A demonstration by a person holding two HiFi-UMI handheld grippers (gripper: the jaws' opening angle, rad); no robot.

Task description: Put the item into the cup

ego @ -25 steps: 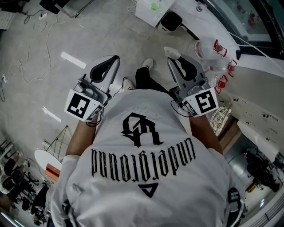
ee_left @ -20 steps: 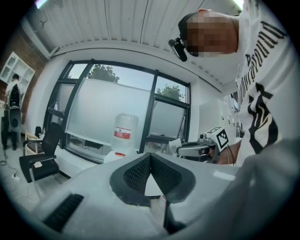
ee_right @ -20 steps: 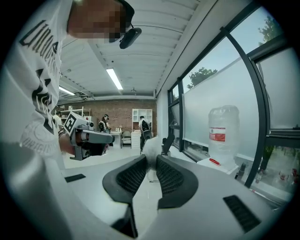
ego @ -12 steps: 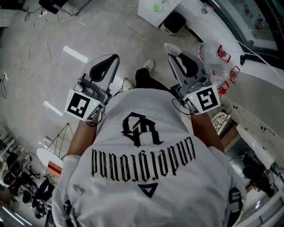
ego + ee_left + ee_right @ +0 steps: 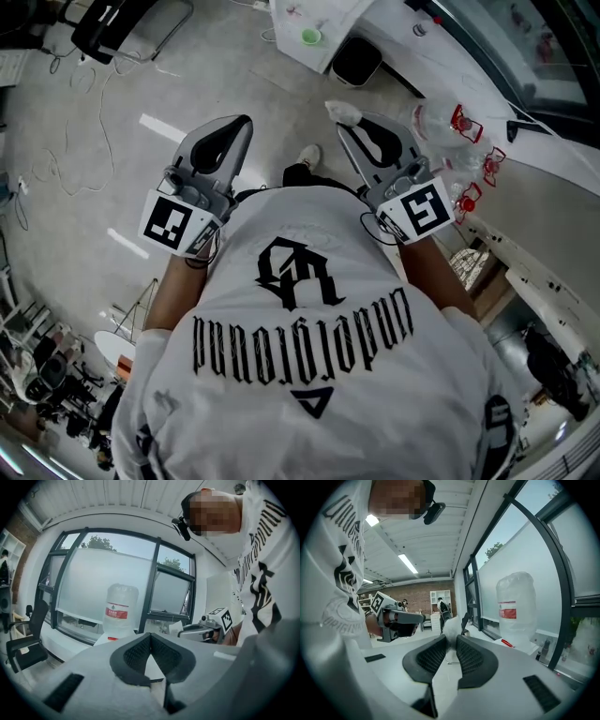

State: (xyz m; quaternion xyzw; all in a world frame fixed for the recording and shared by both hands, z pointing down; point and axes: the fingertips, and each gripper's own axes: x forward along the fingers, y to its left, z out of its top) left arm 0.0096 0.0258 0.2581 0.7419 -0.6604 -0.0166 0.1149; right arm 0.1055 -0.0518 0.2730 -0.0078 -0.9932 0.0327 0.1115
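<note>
Ideally the right gripper point(image 5: 451, 638), fingers clamped on the white crumpled item point(image 5: 451, 624), carries it level w/o extra squeeze to the cup point(image 5: 310, 37), prob. that green one ahead; left gripper point(image 5: 150, 636) fingers together, empty.

clear water jugs point(image 5: 433, 105) with red handles sit at two o'clock in the head view. at twelve, a black bin point(image 5: 356, 62) stands under a white table point(image 5: 291, 26). loose cables point(image 5: 101, 122) trail over the grey floor point(image 5: 75, 216) at ten. the left gripper view shows a black office chair point(image 5: 23, 646) at eight and dark-framed windows point(image 5: 154, 578).
</note>
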